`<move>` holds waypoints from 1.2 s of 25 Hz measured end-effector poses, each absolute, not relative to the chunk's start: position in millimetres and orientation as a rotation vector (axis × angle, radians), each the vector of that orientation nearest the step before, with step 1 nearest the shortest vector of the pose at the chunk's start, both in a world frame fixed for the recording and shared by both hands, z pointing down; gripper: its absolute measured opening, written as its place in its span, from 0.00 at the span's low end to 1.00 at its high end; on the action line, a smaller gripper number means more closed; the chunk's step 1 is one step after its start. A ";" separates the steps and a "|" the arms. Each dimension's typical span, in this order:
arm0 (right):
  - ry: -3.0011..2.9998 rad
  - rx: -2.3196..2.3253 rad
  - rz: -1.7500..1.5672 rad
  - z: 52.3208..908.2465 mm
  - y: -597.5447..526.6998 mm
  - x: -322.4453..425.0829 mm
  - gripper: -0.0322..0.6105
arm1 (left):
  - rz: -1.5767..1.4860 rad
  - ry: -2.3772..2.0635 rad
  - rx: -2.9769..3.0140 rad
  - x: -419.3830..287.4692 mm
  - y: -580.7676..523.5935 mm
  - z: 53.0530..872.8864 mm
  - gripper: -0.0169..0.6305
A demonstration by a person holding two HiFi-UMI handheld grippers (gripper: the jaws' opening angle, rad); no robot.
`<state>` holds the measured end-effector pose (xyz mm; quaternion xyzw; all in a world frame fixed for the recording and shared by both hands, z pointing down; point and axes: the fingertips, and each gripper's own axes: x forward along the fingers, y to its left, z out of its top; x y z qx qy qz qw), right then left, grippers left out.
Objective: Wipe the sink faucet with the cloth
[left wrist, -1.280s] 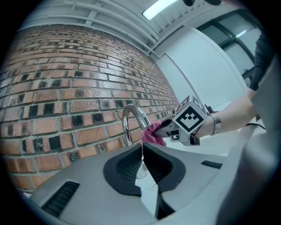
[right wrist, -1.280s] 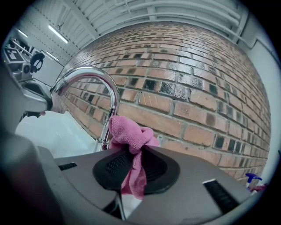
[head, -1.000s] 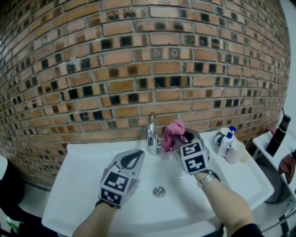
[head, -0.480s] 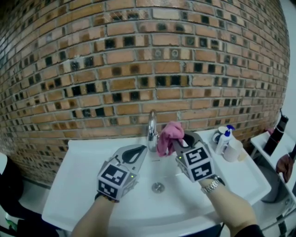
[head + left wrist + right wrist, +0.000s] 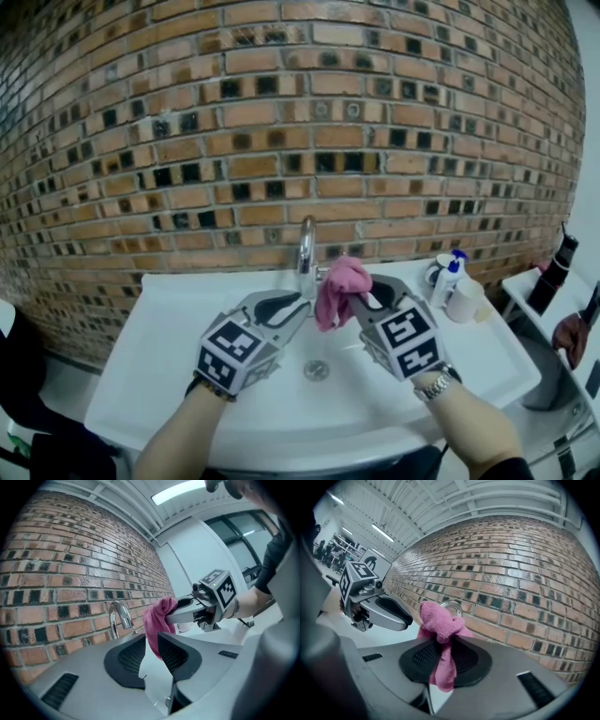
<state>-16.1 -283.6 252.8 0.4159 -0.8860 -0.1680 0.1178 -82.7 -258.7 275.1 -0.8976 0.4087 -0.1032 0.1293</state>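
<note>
Head view: white sink [image 5: 141,361] against a brick wall [image 5: 281,141], chrome faucet [image 5: 307,248] at the far middle, drain [image 5: 316,370] below it. Right claw [image 5: 352,300] is clamped on a pink cloth [image 5: 337,284]; the cloth is bunched just right of the faucet, near its base, touching or almost, can't tell. Left claw [image 5: 302,305] points at the cloth from the left, tips just beside it. Far right on the sink's tabletop edge: pump bottle [image 5: 448,277] and white cup [image 5: 466,302]. Dark bottle [image 5: 548,272] further right, on a separate ledge.

Left gripper view: left claw [image 5: 151,638] has its jaws parted, they have just been opening. The cloth [image 5: 157,616] hangs at the far end of the gap, the pads not pressing it. Right claw [image 5: 174,614] comes in from the right, holding the cloth's top. Faucet [image 5: 119,616] stands left of the cloth, beyond it.

Right gripper view: right claw [image 5: 445,644] is closed on the cloth [image 5: 440,623]; one bunch sticks out past the tips, one tail hangs down between the pads. Faucet [image 5: 453,605] spout peeks out right behind the cloth. Left claw [image 5: 405,619] at left, near the cloth, apart from it. Brick wall [image 5: 525,573] fills the right.
</note>
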 end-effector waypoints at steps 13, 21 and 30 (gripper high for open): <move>-2.728 0.666 -0.730 264.7 -215.5 -49.8 0.15 | -0.253 0.877 -2.697 -77.0 -216.4 261.2 0.45; -2.804 0.349 -0.757 266.2 -183.5 -64.6 0.15 | -0.202 0.588 -2.889 -69.5 -190.0 266.3 0.45; -2.868 0.220 -0.686 262.7 -171.5 -75.6 0.15 | -0.105 0.380 -2.999 -67.9 -165.5 265.1 0.30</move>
